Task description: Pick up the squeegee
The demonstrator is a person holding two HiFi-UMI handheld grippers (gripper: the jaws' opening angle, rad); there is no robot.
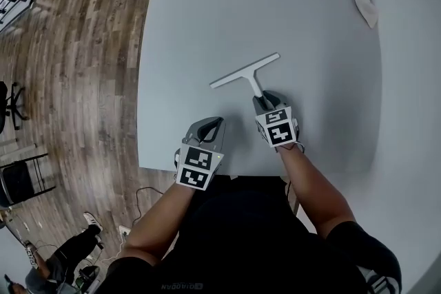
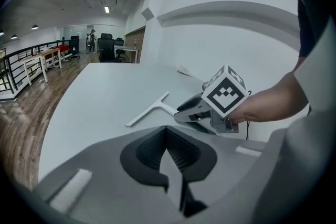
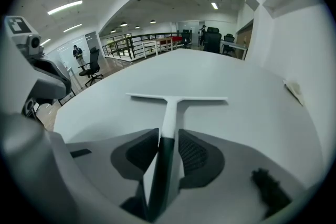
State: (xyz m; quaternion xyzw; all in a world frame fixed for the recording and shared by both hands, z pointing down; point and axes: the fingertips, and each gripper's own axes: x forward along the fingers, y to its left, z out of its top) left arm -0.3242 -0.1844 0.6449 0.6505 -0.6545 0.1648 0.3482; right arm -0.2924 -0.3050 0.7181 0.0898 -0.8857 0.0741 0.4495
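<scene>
Grey tabletop (image 1: 207, 10), squeegee (image 1: 246, 72) still flat on it, handle between the right hand-held gripper (image 1: 265, 100)'s parted jaws, not clamped, left hand-held gripper (image 1: 217, 124) closed, empty, near the squeegee; squeeze and lift remain.

A pale grey table (image 1: 207, 24) is set on a wood-patterned floor (image 1: 83, 79). A white T-shaped squeegee (image 1: 245, 70) is laid flat on its near half, with the blade turned toward the far side and the handle pointed at the near edge. A crumpled white cloth (image 1: 366, 5) is left well apart, by the far right corner
</scene>
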